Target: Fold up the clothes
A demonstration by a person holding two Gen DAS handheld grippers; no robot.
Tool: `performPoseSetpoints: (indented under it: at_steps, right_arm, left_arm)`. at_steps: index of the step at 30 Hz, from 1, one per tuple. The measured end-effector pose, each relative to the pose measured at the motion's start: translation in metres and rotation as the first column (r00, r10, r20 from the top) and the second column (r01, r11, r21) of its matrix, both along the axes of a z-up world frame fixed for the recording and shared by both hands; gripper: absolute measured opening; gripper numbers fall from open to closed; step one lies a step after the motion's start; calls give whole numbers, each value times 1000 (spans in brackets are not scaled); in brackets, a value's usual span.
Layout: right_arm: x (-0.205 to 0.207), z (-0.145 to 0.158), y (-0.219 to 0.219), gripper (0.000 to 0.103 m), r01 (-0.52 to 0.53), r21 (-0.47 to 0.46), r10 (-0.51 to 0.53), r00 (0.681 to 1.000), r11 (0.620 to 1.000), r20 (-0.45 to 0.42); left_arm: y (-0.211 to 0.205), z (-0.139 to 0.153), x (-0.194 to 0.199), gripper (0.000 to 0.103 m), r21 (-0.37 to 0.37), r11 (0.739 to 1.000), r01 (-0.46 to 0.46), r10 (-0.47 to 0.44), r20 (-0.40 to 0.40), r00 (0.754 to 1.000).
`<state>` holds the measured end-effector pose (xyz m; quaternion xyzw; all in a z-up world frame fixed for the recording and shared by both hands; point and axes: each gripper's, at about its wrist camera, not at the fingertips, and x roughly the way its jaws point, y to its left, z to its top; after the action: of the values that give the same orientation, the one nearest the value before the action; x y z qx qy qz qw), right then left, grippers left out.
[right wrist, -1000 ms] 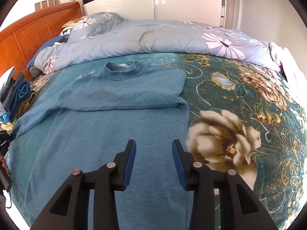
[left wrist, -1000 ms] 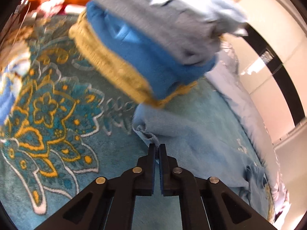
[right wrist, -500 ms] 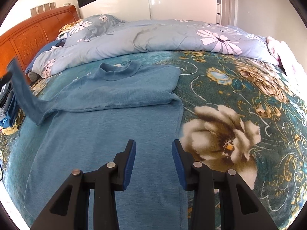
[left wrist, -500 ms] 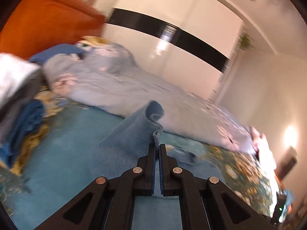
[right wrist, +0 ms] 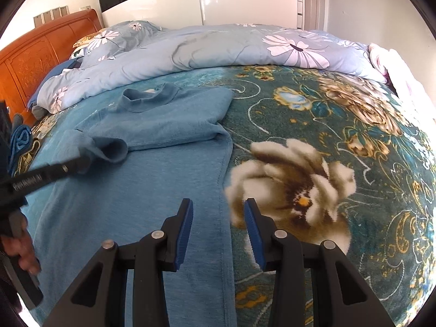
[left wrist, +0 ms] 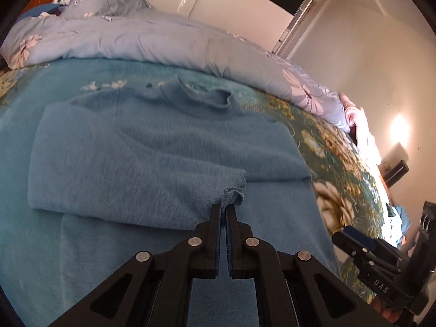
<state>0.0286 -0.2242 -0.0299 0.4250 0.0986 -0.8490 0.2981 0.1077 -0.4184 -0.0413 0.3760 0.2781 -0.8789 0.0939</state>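
Sweater (left wrist: pixel 152 147), blue knit, lies flat on the patterned blanket (right wrist: pixel 340 141) w/ collar toward the rolled quilt (right wrist: pixel 218 46) at the far side of the bed. Right sleeve already folded across the chest; left sleeve (right wrist: pixel 106 147) now being laid over it.

Left gripper (left wrist: pixel 226 209): jaws nearly closed, pinching the sleeve cuff (left wrist: pixel 231 193) at its edge; cuff sits on the chest panel, near mid-body. Right gripper (right wrist: pixel 219 218): jaws partly apart, nothing between them, hovering over the sweater's right side seam, lower body. Whether it touches the cloth can't be told.

Handling (est.): soft, limp, light knit; no stiffness, so any lifted part droops and drags the layer beneath. Fuzzy surface likely clings to itself & to the blanket, so not slippery. Not fragile, but loose knit could stretch if tugged. Best holds: cuff, hem corners, shoulder seams, i.e. doubled edges that give the pads bulk. For the next fold, hem corners look apt.

Vs. 1 s earlier: left gripper had the cuff down at the bed's left side beside a stack of folded clothes (right wrist: pixel 20 139); sleeve lay stretched outward. At the half-sec mark cuff was raised in the air. Now it is carried across onto the torso. Right gripper's view is almost unchanged, jaws at same gap.
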Motion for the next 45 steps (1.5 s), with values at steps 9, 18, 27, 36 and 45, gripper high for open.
performPoseSetpoints:
  at_steps: [9, 18, 27, 36, 45]
  right_arm:
    - [2, 3, -26, 40, -48, -105, 57, 995, 993, 85]
    - [12, -13, -85, 40, -160, -201, 208, 947, 966, 244]
    - [10, -27, -113, 40, -121, -262, 212, 913, 957, 350]
    - [-9, -9, -125, 3, -96, -261, 181, 929, 961, 324]
    - [-24, 89, -161, 3, -260, -307, 297, 952, 916, 80]
  left_arm:
    - [0, 2, 33, 32, 23, 998, 50, -51, 15, 999]
    - [-44, 24, 107, 39, -58, 989, -135, 134, -30, 991]
    - [-90, 12, 153, 43, -56, 960, -273, 273, -2, 962]
    - [-94, 4, 135, 44, -65, 971, -231, 232, 10, 973]
    - [-109, -5, 83, 47, -110, 972, -207, 211, 33, 977]
